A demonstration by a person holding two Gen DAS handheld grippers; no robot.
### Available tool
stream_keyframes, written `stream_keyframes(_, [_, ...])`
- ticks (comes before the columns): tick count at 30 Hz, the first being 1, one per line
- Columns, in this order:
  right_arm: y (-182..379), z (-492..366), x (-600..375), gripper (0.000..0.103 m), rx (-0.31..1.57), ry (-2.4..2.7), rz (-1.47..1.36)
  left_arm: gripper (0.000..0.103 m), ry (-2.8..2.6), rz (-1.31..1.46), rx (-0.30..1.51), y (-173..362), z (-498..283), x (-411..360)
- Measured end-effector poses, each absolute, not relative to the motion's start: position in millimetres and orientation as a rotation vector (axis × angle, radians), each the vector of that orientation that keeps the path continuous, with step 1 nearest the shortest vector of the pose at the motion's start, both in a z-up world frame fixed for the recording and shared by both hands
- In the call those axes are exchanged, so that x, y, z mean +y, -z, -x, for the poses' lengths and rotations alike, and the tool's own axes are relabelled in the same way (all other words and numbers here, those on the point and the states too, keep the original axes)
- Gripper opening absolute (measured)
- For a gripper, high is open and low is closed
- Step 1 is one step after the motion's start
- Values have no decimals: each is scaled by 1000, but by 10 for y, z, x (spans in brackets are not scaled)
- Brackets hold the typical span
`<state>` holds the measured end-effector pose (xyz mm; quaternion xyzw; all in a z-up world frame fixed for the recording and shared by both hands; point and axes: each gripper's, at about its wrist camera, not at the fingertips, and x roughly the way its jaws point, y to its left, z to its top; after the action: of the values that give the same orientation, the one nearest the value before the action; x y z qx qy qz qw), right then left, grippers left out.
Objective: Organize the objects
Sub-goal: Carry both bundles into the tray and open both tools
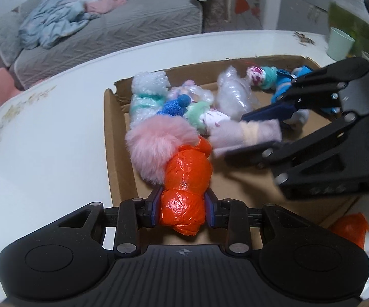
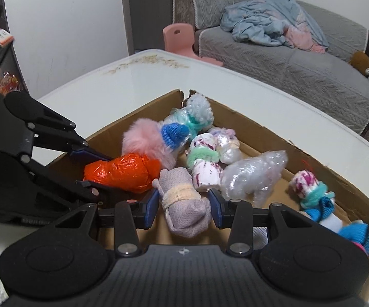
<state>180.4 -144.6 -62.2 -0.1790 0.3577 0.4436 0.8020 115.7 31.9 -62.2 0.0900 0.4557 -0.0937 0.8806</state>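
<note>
My left gripper is shut on an orange plastic-bag bundle and holds it over the near-left part of a shallow cardboard box. It also shows in the right wrist view. My right gripper is shut on a lilac rolled cloth with a cream band, held inside the box; it also shows in the left wrist view. The two bundles hang side by side, nearly touching. A pink fluffy pompom lies just beyond the orange bundle.
The box holds several small bundles: a blue knit hat, bubble-wrap packs, patterned rolled socks and blue-teal knits. The box sits on a white table. A mint cup stands far right. Another orange bag lies outside the box.
</note>
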Motion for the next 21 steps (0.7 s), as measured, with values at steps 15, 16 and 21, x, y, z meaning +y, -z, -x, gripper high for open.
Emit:
stream_keyframes(15, [689,-1827,-1385,40,858,-920,452,47,158,-220,981,621,-1206,208])
stream_keyframes(16, [688,-1823,-1387,40,865,-916,455,49,155,-225,985,618,-1215,202])
stream_keyframes(21, [663,-1859,-1356,42,904,-893,472,53,161,-204,1023,602,-1261,215])
